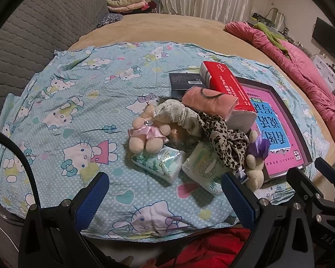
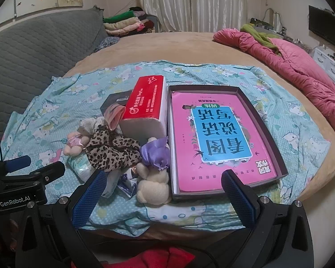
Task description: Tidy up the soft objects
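On the bed, over the cartoon sheet (image 1: pixel 78 111), I am seeing the soft things piled beside the box (image 2: pixel 277 156) with the pink book (image 2: pixel 212 145). Both left tongs (image 1: pixel 165 189) and right tongs (image 2: pixel 164 187) are hanging wide open, holding nothing. A leopard scarf (image 2: pixel 109 151) is partly hiding the tissue packs (image 1: pixel 158 163). The red tissue pack (image 2: pixel 145 102) is lying lengthwise, pointing away from me.

Partly hidden items in the pile

The dark box (image 2: pixel 118 102) was mostly covered by the red tissue pack (image 2: pixel 145 102); small foil packets (image 2: pixel 125 184) under the leopard scarf (image 2: pixel 111 151) were unreadable.
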### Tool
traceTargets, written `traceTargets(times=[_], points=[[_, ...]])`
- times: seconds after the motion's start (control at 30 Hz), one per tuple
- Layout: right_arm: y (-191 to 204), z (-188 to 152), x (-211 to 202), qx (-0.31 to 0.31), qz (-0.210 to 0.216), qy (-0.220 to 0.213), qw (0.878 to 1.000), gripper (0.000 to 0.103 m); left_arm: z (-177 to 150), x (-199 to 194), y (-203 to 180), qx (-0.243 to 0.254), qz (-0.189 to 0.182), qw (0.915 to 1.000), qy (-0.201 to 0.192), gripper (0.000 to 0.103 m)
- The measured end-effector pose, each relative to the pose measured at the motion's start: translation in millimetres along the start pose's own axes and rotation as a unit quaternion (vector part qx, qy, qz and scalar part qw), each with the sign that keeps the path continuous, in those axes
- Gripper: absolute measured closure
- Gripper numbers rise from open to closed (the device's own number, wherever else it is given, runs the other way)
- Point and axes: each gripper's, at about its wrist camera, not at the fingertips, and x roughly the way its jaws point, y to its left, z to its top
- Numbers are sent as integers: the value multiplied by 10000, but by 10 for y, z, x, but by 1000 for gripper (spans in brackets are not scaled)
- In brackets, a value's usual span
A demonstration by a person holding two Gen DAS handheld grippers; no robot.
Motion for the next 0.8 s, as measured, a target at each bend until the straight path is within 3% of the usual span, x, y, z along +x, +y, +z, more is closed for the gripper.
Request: traceTargets(times=[0.8], points=[[7,-1,-8,-14,-10,-1,10000,0,-15,-8,-16,25,22,10000,9,2]])
